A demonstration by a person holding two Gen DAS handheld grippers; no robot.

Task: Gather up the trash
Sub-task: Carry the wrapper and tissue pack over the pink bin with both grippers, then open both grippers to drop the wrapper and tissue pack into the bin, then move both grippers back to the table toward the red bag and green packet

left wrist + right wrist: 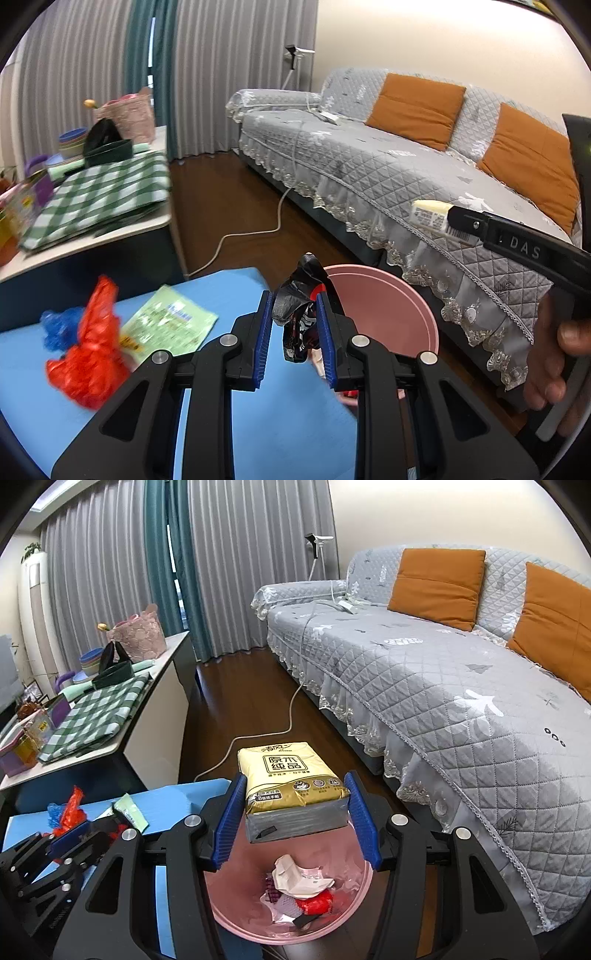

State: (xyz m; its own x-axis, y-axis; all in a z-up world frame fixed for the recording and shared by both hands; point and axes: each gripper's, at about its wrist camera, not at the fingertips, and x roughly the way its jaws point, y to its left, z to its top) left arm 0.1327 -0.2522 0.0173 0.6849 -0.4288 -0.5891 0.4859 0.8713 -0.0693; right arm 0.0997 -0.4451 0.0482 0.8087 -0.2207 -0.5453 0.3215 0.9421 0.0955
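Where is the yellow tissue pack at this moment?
In the right wrist view the yellow tissue pack is clamped in the right gripper, held above the pink bin, with the blue table to its left.

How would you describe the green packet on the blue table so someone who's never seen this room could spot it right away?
Start at the grey quilted sofa, then look across the floor to the low blue table beside the pink bin. The green packet lies flat near the table's far edge. Unlike the crumpled red bag and blue bag beside it, it is smooth, rectangular and printed.
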